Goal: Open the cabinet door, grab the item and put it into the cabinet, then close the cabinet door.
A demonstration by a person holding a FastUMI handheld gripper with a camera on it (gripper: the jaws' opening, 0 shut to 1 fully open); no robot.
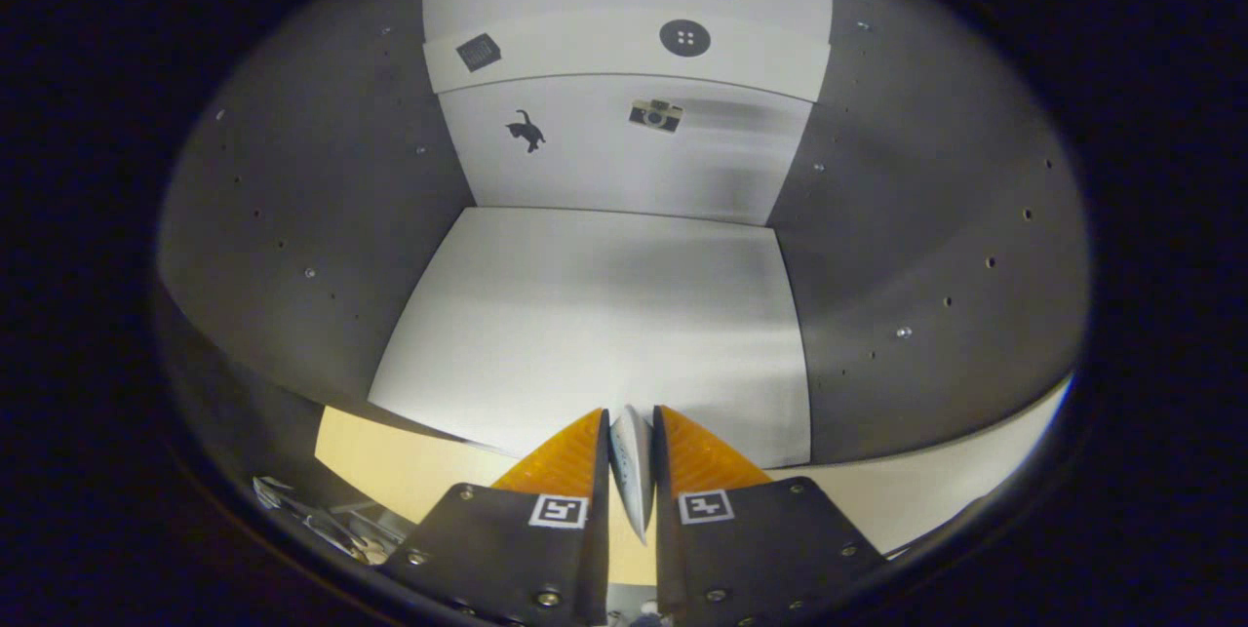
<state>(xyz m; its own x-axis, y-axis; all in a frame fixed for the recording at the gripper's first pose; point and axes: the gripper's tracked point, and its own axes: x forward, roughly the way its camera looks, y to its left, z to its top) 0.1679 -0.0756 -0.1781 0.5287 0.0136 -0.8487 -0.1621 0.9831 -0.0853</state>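
I look straight into the open cabinet: a white floor panel (595, 325), a white back wall (624, 159) with small stickers, and dark grey side walls (322, 217). My gripper (631, 427) hovers at the cabinet's front edge, its two fingers nearly together. Squeezed between them is a thin, flat white item (632, 471) with small blue dots, standing on edge. Both fingers press on it.
A pale wooden front lip (409, 471) runs below the cabinet floor. Some crumpled clear packaging (312, 515) lies low beside the left finger. The right side wall (926, 247) has rows of small holes. A white shelf strip (624, 52) crosses the back wall higher up.
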